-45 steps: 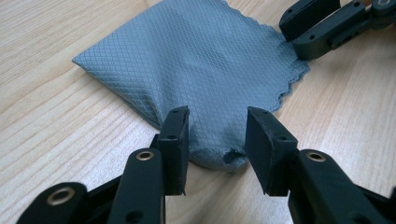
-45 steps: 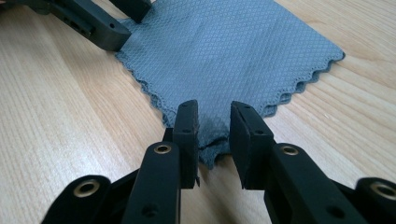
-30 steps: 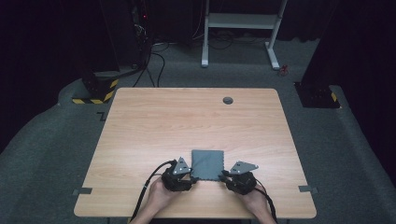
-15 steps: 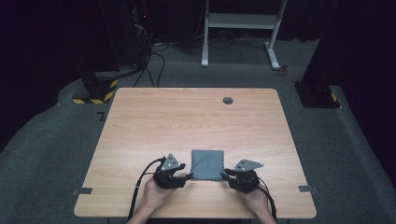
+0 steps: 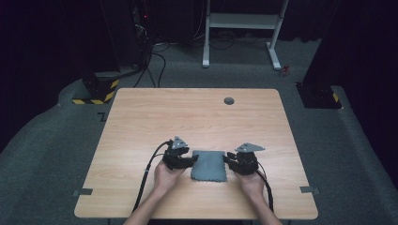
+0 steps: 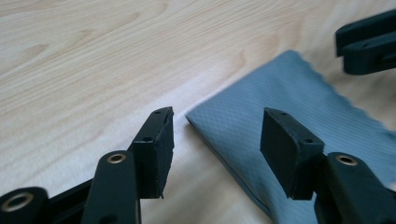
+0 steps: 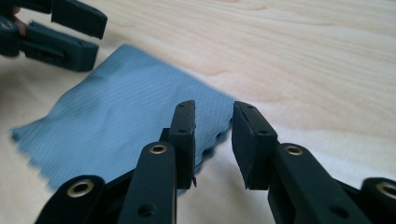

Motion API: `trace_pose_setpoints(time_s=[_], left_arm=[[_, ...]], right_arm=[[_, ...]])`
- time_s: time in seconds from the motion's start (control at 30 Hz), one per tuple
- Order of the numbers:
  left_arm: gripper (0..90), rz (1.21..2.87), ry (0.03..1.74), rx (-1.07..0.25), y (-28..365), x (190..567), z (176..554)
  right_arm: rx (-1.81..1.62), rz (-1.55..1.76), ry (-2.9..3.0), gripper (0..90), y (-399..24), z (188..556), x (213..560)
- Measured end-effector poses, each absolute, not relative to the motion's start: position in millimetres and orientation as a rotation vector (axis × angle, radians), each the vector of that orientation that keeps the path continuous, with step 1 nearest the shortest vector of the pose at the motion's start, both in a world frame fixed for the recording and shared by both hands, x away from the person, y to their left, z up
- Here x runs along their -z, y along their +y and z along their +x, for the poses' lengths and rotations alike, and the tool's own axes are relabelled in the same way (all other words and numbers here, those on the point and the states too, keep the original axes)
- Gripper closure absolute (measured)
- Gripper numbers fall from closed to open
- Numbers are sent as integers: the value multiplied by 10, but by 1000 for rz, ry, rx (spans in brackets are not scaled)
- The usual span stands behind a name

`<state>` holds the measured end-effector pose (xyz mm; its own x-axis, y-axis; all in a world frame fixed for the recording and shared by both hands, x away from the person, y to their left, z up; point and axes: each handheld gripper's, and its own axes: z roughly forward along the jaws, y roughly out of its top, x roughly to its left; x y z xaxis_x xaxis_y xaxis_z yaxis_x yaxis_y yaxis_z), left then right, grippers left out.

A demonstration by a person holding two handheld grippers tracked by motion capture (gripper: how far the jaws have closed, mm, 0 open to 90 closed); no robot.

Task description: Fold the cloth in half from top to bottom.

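The grey-blue folded cloth (image 5: 209,165) lay flat on the wooden table (image 5: 187,112) near the person's edge, apparently already folded. The left gripper (image 6: 215,135) had just been opening, nothing gripped; the right gripper (image 7: 212,140) stood parted at the cloth's edge, pinching nothing. Any further fold remained undone.

Bare tabletop (image 5: 197,117) beyond cloth (image 5: 209,165)

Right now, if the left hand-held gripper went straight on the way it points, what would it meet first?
Most likely the folded grey-blue cloth: the left hand-held gripper stands open, aimed at the cloth's near corner and edge, with nothing between. Further along that line is the right hand-held gripper, though depth is hard to judge.
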<state>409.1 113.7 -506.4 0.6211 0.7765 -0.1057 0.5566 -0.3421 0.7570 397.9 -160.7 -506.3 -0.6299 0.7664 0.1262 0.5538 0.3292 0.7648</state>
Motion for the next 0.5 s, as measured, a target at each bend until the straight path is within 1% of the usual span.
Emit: trace_pose_setpoints(time_s=[0.13,0.3,0.4,0.5], left_arm=[[447,2063,1086,-368,1090,5089,4218],[472,2120,1093,-393,1053,5126,4301],[533,2160,1079,-399,1044,5131,4313],[607,2166,1058,-365,1038,5136,4313]], right_arm=[[-1135,1223,2347,680,-1517,4158,5087],[-1098,1249,2359,674,-1444,4249,5157],[-1070,1255,2362,685,-1418,4279,5188],[-1040,1221,2386,730,-1396,4286,5174]])
